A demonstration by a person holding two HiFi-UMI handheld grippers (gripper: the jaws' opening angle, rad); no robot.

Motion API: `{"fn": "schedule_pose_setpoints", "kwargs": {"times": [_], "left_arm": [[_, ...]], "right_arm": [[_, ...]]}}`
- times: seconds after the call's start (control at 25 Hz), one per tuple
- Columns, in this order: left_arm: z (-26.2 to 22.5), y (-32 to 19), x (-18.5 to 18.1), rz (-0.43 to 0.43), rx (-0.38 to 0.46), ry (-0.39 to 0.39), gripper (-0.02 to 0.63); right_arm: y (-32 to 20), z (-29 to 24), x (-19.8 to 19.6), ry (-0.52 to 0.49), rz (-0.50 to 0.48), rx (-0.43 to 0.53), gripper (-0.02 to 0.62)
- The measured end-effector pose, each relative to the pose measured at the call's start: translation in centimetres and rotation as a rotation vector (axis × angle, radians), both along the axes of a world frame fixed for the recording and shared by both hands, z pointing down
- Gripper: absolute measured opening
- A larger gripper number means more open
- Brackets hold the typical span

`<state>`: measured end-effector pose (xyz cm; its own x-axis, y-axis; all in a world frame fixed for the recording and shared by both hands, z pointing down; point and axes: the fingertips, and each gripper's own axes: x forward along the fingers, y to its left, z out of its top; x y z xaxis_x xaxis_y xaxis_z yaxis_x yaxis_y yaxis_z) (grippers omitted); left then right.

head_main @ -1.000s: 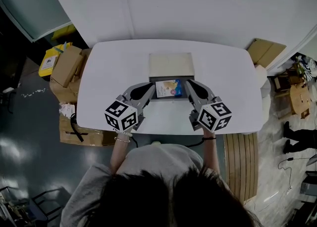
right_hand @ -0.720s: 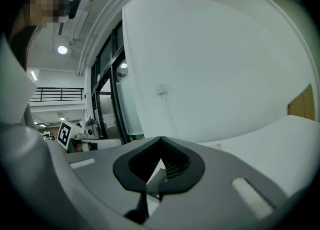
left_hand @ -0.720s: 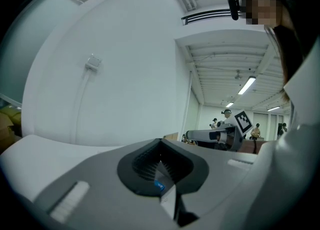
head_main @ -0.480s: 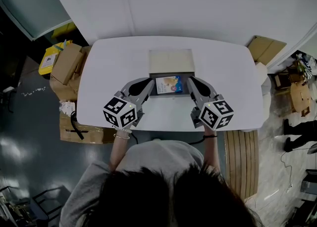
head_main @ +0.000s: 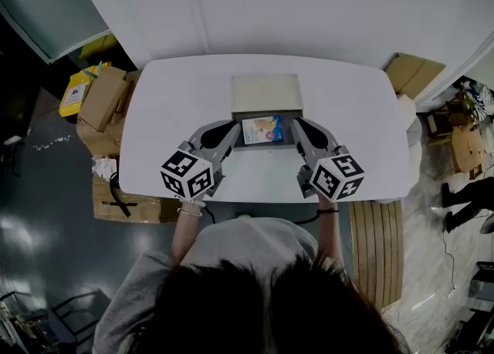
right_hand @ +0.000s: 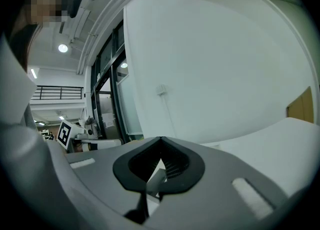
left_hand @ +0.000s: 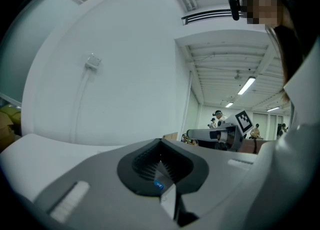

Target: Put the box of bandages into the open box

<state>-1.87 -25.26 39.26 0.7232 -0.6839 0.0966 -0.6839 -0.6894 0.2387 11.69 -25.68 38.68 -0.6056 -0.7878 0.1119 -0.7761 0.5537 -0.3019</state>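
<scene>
Inside the open box (head_main: 266, 95) on the white desk (head_main: 174, 102): the box of bandages (head_main: 262, 130), lying flat. Beside it, left gripper (head_main: 233, 136) and right gripper (head_main: 296, 128), both with fingers pressed together.

Table: we see a white rounded-corner tabletop (head_main: 166, 113) filling the middle of the head view.
Wall: a plain white wall panel (head_main: 309, 5) runs behind it at 12 o'clock.
Boxes: brown cardboard cartons (head_main: 104, 102) are stacked on the floor at 9 o'clock, with a yellow package (head_main: 77, 94) just beside them.
Sheet: a flat brown cardboard sheet (head_main: 415, 81) leans at 2 o'clock.
Slats: a pale wooden slatted board (head_main: 376, 256) lies at 4 o'clock.
Floor: we note a dark glossy floor (head_main: 46, 214) at 8 o'clock.
Bystander: a person's legs (head_main: 463, 214) show at 3 o'clock.
</scene>
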Motion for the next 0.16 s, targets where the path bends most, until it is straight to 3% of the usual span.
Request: {"fn": "schedule_pose_setpoints", "kwargs": {"times": [0.16], "left_arm": [[0.10,0.11,-0.19,-0.003,0.002,-0.001,-0.008]], "right_arm": [[0.12,0.08,-0.13,-0.001,0.000,0.002,0.012]]}}
